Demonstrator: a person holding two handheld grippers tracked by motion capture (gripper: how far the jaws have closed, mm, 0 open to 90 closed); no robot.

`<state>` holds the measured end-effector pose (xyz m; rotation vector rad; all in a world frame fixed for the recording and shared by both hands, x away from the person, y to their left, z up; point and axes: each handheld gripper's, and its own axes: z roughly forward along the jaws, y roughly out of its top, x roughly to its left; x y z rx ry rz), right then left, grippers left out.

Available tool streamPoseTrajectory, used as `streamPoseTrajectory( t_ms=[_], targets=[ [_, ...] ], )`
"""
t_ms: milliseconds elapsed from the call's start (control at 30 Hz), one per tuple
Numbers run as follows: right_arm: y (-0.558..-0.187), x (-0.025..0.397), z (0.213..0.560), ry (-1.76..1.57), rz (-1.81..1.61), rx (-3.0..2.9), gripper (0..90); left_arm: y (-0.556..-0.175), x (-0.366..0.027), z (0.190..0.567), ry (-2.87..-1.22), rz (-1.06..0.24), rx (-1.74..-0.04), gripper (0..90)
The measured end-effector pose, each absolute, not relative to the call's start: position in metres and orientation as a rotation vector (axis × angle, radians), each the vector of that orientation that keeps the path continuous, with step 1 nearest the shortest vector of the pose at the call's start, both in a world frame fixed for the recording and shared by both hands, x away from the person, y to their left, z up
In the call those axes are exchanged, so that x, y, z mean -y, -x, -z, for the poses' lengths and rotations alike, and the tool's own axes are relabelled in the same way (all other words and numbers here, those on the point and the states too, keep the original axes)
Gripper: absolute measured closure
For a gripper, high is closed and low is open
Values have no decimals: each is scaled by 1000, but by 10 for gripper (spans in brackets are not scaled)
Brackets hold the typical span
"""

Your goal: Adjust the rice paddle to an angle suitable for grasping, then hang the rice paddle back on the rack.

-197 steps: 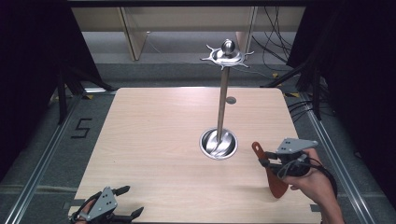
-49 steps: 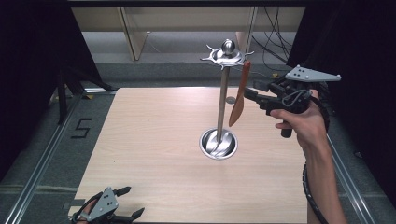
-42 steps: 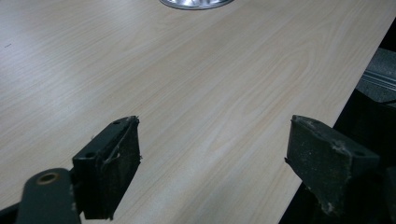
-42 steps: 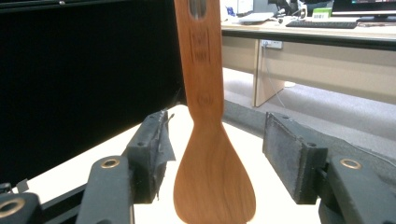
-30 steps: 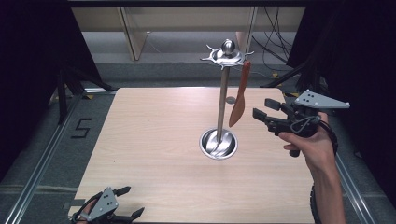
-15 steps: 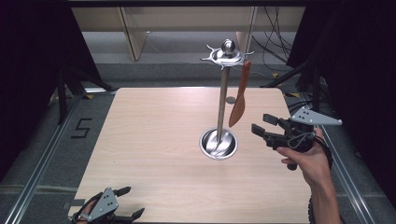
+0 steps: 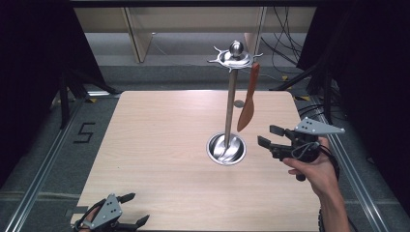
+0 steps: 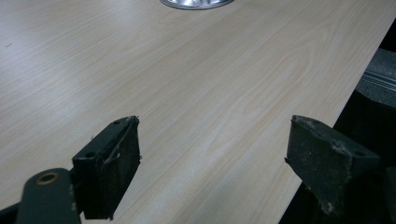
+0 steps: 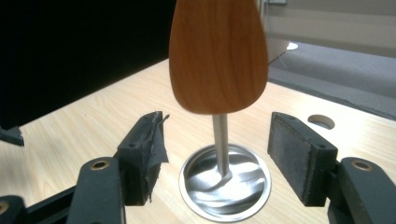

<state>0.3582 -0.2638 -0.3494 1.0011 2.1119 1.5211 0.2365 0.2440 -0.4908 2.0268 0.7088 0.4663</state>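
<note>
Near the middle of the high view, a wooden spatula hangs from the top ring of a shiny metal stand on the light wood table. At the right, the right gripper floats beside the stand's round base with its jaws spread wide and holding nothing. At the bottom left, the left gripper sits by the table edge. Low in the left gripper view, its jaws are spread over bare wood. High in the right gripper view, the spatula blade hangs above the spread jaws, not touching them.
</note>
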Motion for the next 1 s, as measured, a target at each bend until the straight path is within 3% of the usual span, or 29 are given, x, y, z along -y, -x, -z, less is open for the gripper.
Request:
streamPoseTrajectory(
  t_ms=[1000],
  targets=[
    [-353, 255, 406, -1066, -1373, -2262, 341, -238, -243, 489, -2021, -470, -696, 168]
  ],
)
